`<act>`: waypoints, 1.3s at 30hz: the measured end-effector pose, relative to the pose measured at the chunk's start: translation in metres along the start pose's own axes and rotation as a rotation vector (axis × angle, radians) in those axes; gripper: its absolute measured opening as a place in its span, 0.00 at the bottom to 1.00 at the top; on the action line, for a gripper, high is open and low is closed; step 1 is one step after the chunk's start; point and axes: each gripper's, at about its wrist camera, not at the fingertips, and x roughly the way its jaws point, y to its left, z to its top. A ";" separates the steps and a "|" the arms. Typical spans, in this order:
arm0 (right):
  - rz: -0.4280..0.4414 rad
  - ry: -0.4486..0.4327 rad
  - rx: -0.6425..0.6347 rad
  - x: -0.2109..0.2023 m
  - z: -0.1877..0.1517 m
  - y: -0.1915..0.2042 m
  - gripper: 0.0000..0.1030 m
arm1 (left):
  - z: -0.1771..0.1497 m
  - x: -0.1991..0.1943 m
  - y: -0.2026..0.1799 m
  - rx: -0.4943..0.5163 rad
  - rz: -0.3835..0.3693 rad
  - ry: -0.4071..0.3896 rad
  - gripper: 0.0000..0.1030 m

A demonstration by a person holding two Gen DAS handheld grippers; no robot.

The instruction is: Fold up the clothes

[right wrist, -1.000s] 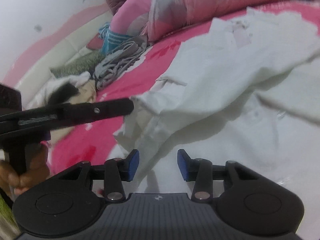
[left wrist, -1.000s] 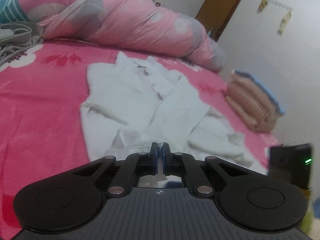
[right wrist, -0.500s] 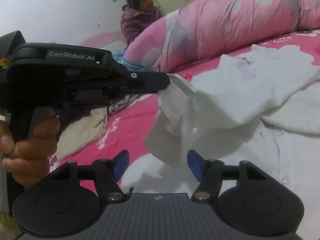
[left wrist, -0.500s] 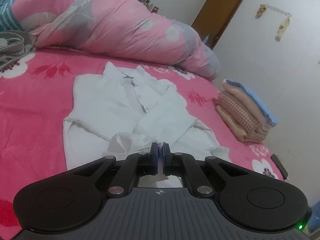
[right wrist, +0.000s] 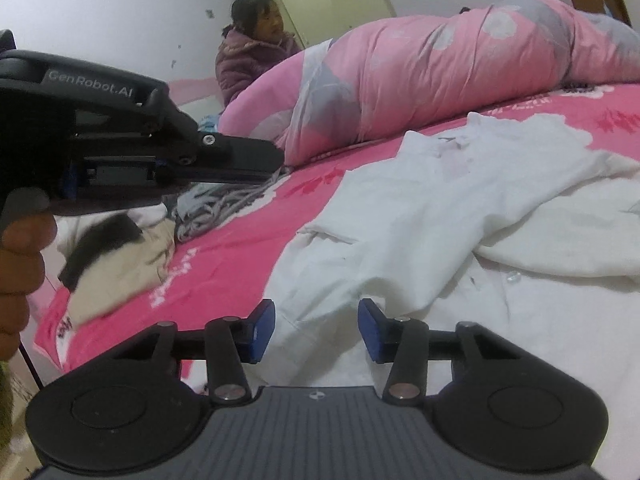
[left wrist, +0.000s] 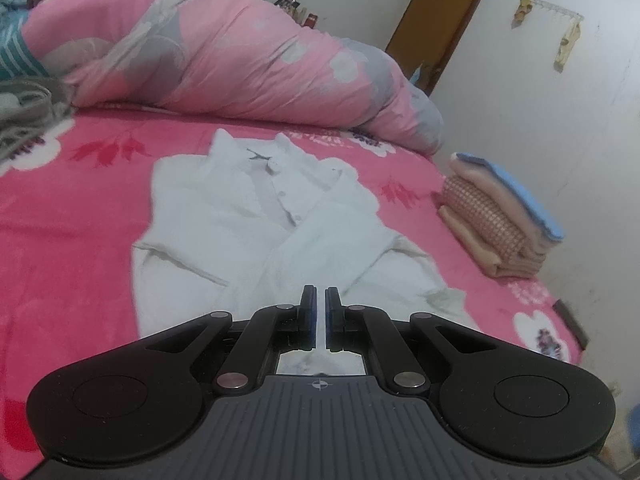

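A white button shirt (left wrist: 256, 216) lies front up on the pink bed, collar at the far end, its right sleeve folded across the chest. My left gripper (left wrist: 320, 300) hovers above the shirt's near hem with its jaws nearly together and nothing between them. It shows from the side in the right wrist view (right wrist: 276, 158), empty. My right gripper (right wrist: 316, 320) is open and empty just over the shirt's (right wrist: 460, 216) left side.
A rolled pink quilt (left wrist: 240, 56) lies along the far side of the bed. A folded stack of clothes (left wrist: 500, 216) sits at the right edge. Loose grey and cream clothes (right wrist: 168, 232) lie at the left. A person (right wrist: 252, 52) sits behind the quilt.
My left gripper let go of the shirt's sleeve, which dropped flat, and drew up and back. My right gripper stayed open.
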 end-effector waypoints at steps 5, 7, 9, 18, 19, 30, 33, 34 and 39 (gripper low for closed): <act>0.001 0.034 -0.020 -0.018 -0.005 -0.010 0.47 | -0.026 -0.013 0.012 0.121 0.081 0.003 0.29; -0.010 0.058 -0.041 -0.018 -0.007 -0.013 0.47 | -0.041 -0.013 0.011 0.218 0.118 0.027 0.33; -0.029 0.073 -0.056 -0.016 -0.007 -0.015 0.47 | -0.058 -0.007 0.006 0.326 0.153 0.066 0.36; -0.075 0.176 -0.124 0.015 -0.008 -0.011 0.05 | -0.071 0.033 0.014 0.319 0.247 0.136 0.10; -0.074 0.163 -0.135 0.014 -0.006 -0.010 0.02 | -0.069 0.034 0.018 0.286 0.242 0.141 0.06; -0.023 0.071 -0.320 -0.063 0.062 0.014 0.02 | -0.041 -0.005 0.045 -0.149 -0.067 0.141 0.02; -0.041 0.198 -0.347 -0.043 0.040 0.018 0.06 | -0.053 0.010 0.053 -0.137 0.013 0.212 0.03; -0.048 0.242 -0.356 -0.036 0.032 0.019 0.16 | -0.056 0.012 0.058 -0.150 0.028 0.226 0.09; -0.029 0.328 -0.249 -0.023 0.008 0.000 0.34 | -0.063 0.002 0.074 -0.192 0.078 0.213 0.25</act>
